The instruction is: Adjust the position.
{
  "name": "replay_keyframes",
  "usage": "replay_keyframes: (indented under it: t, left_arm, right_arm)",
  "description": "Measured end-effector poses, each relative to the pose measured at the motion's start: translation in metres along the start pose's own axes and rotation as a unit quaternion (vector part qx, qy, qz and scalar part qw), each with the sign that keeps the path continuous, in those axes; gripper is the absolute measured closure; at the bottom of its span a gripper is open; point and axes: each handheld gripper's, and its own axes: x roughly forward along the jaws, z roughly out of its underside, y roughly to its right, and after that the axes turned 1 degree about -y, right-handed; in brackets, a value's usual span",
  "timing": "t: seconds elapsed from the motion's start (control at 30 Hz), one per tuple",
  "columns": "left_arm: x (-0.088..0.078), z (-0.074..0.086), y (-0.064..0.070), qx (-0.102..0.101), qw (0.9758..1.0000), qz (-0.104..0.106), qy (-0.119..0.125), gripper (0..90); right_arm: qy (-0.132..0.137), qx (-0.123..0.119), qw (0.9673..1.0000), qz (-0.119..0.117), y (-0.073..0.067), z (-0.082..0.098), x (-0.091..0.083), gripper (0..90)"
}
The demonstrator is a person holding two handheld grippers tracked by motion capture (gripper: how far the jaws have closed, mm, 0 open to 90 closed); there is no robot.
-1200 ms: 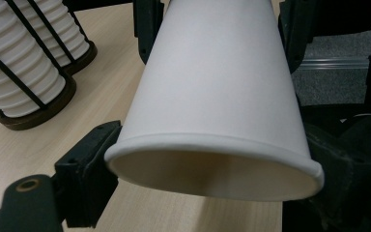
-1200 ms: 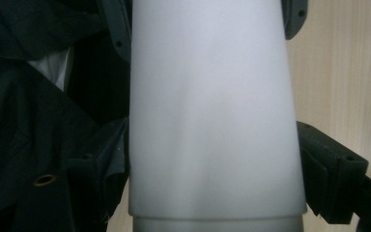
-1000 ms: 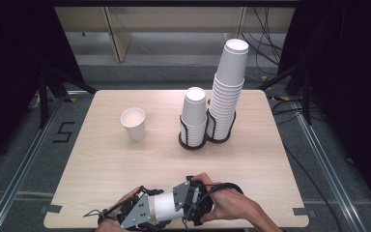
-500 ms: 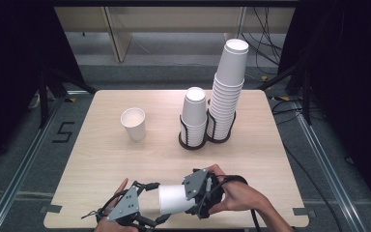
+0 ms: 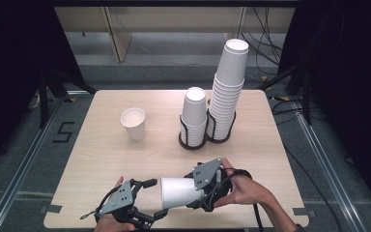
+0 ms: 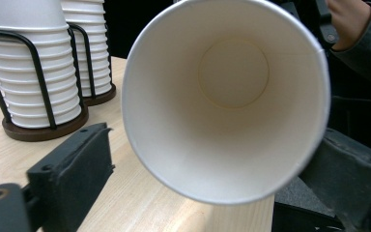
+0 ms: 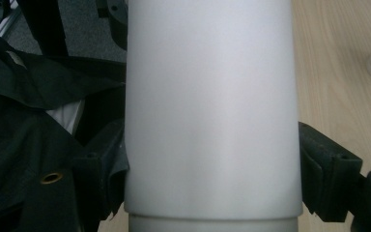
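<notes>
Right tongs (image 5: 193,191) clamp the paper cup (image 5: 179,192) near its base; cup lies level above the bench (image 5: 101,154) front edge, long axis left-right, mouth facing left tongs (image 5: 152,198). Left tongs have just been opening, wide now, pads clear of the rim. Right hand carries it.

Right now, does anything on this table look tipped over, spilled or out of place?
Only the paper cup on its side, and the right tongs hold it there above the table. The upright cup and both racked stacks look tidy; nothing is spilled.
</notes>
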Motion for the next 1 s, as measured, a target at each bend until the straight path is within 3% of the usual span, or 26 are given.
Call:
replay_keyframes:
  t: [0.03, 0.1, 0.27, 0.33, 0.47, 0.6, 0.73, 0.8, 1.0]
  left_arm:
    - [0.002, 0.001, 0.000, -0.002, 0.9999, 0.005, 0.009, 4.6]
    - [0.002, 0.000, 0.002, 0.003, 1.0000, 0.001, -0.002, 4.4]
    - [0.004, -0.001, 0.003, -0.002, 1.0000, 0.002, 0.004, 3.2]
    - [0.004, -0.001, 0.003, -0.004, 0.9999, 0.003, 0.009, 2.2]
    - [0.005, 0.000, 0.003, -0.004, 0.9995, 0.011, 0.031, 3.0]
    - [0.002, -0.002, 0.004, 0.002, 0.9998, 0.008, 0.020, 8.3]
    - [0.003, -0.003, 0.005, 0.015, 0.9994, 0.012, 0.028, 12.0]
    - [0.002, -0.003, 0.007, 0.027, 0.9995, 0.006, 0.013, 13.1]
    - [0.001, -0.005, 0.008, 0.029, 0.9996, 0.003, 0.006, 13.9]
  right_arm:
    - [0.003, -0.003, 1.0000, -0.002, 0.000, 0.000, 0.001, 24.0]
    - [0.002, -0.006, 1.0000, 0.001, 0.000, -0.001, 0.000, 24.0]
    - [0.009, -0.001, 0.9999, -0.007, -0.002, -0.003, 0.003, 24.0]
    - [0.012, -0.007, 0.9999, -0.007, -0.001, -0.003, 0.006, 23.9]
    - [0.013, 0.004, 0.9998, -0.014, -0.003, -0.005, 0.007, 23.9]
    - [0.012, 0.007, 0.9998, -0.014, -0.003, -0.005, 0.010, 24.2]
    - [0.011, 0.007, 0.9998, -0.016, -0.002, -0.002, 0.013, 24.9]
    - [0.004, 0.006, 0.9998, -0.019, -0.003, -0.001, 0.016, 25.0]
    - [0.000, 0.017, 0.9996, -0.024, -0.002, 0.001, 0.021, 24.1]
